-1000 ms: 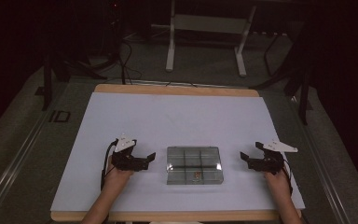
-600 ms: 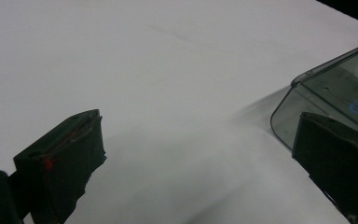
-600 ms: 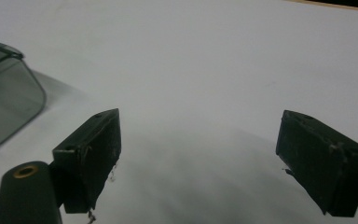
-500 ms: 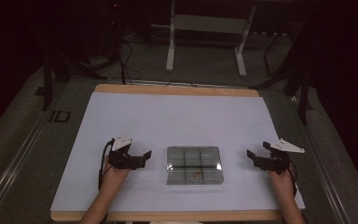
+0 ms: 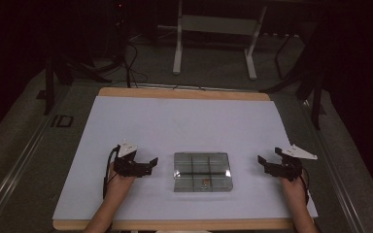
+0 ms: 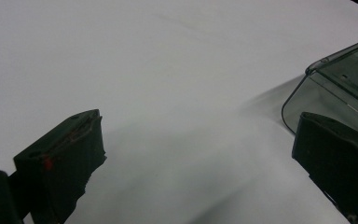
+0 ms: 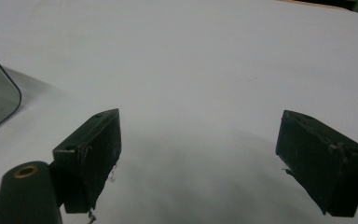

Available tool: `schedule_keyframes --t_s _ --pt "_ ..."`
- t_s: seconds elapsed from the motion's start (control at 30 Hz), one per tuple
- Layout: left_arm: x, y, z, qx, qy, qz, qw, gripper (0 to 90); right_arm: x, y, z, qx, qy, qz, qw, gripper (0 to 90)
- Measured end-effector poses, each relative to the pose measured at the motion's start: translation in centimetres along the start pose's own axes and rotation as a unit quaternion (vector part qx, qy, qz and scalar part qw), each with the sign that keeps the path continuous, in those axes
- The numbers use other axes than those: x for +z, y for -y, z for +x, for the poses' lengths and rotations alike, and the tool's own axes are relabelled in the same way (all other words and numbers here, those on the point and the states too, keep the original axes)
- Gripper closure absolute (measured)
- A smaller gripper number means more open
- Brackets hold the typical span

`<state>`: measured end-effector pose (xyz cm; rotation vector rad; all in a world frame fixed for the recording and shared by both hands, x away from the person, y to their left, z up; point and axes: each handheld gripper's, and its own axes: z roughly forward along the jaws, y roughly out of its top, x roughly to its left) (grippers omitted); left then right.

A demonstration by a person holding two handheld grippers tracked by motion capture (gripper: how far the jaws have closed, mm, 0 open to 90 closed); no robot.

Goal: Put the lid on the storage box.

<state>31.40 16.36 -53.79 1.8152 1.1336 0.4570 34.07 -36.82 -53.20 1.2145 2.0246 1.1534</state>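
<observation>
The clear compartment box [image 5: 203, 172] lies at lower centre of the high view, long axis left-right. The left gripper [image 5: 150, 162], jaws wide apart and empty, sits nearer; the right gripper [image 5: 262, 161], equally spread, empty, farther.

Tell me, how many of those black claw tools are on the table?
2: the left gripper left of the clear box, the right gripper to its right, both open.

Clear compartment box [image 5: 203, 172], closed, flat on table
</observation>
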Motion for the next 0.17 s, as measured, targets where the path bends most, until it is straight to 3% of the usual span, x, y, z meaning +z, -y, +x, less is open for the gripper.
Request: schedule_keyframes --t_s 0.17 --pt "0.06 0.04 -0.05 0.001 0.002 0.002 1.0 2.9 -0.04 0.01 0.01 0.001 0.001 -0.001 1.0 14.3"
